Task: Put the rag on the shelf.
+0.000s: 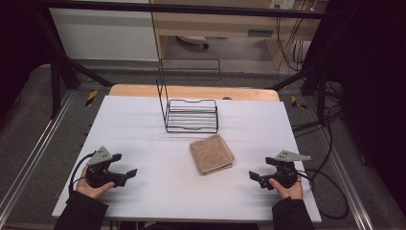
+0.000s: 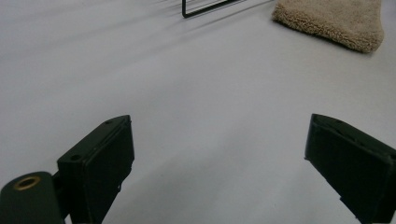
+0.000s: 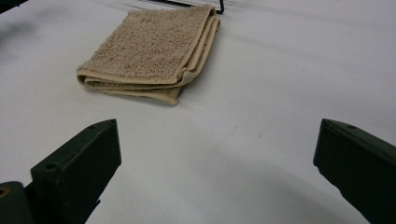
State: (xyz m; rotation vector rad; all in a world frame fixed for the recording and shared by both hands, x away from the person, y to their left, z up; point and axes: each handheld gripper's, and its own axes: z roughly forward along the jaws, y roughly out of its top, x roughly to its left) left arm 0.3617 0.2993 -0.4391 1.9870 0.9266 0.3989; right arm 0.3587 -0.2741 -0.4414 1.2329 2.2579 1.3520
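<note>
Beside wire rack [image 1: 191,115]: fluffy towel [image 1: 211,154] (folded square).

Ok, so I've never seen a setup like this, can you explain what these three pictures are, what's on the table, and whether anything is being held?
A person sits at a white table holding a hand-operated claw in each hand: the left claw and the right claw.

The high view looks down from above the person's side. The other two pictures come from small cameras riding on each claw, looking along its two black jaws.

On the table lie a folded tan towel and, behind it, a black wire rack. The towel lies between the two claws, nearer the right one.

Nothing is held. Both claws stand open with bare table between their jaws, apart from the towel.
</note>
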